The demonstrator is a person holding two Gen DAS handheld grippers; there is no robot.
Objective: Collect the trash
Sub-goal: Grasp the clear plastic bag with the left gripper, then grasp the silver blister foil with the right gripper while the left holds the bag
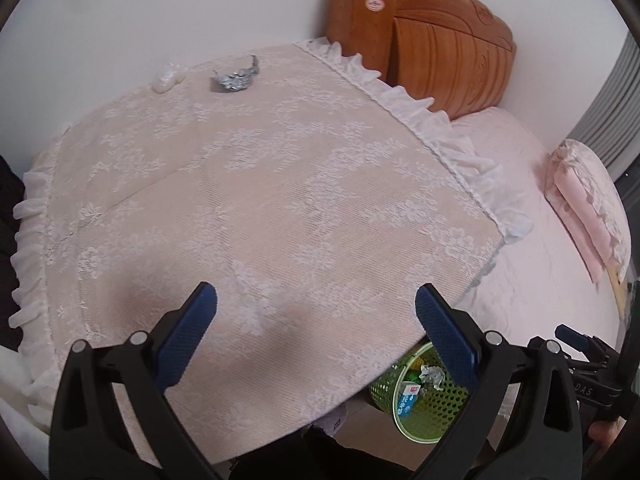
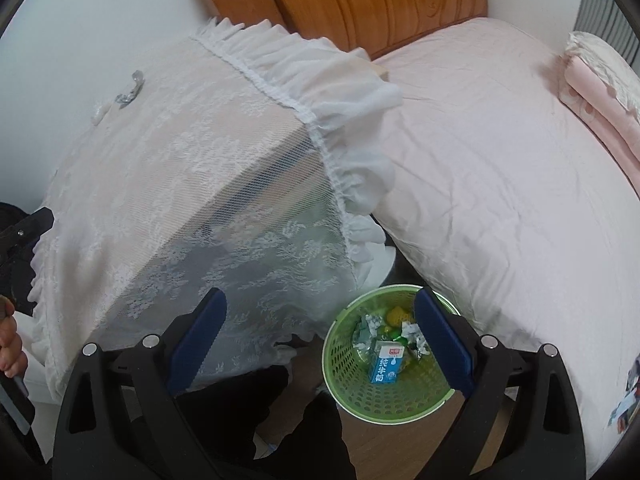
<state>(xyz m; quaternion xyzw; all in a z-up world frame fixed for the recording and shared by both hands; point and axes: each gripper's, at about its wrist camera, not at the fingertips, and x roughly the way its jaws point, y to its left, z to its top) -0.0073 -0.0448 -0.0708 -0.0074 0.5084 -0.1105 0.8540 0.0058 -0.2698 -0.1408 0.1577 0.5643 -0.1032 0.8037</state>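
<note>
A crumpled silver foil scrap point(image 1: 236, 75) and a white crumpled piece point(image 1: 165, 79) lie at the far edge of the lace-covered table point(image 1: 256, 208), near the wall. They also show small in the right wrist view, the foil point(image 2: 130, 94) and the white piece point(image 2: 100, 114). My left gripper point(image 1: 316, 300) is open and empty above the table's near part. My right gripper point(image 2: 320, 306) is open and empty above the green mesh bin point(image 2: 348, 396), which stands on the floor and holds a blue milk carton point(image 2: 385, 366), foil scraps and a yellow piece. The bin point(image 1: 416, 416) also shows in the left wrist view.
A bed with a pink sheet point(image 2: 500, 184) lies right of the table and bin. A wooden headboard point(image 1: 440, 56) stands against the wall. Folded pink bedding point(image 1: 588, 208) lies on the bed's far side. The white wall point(image 1: 160, 12) runs behind the table.
</note>
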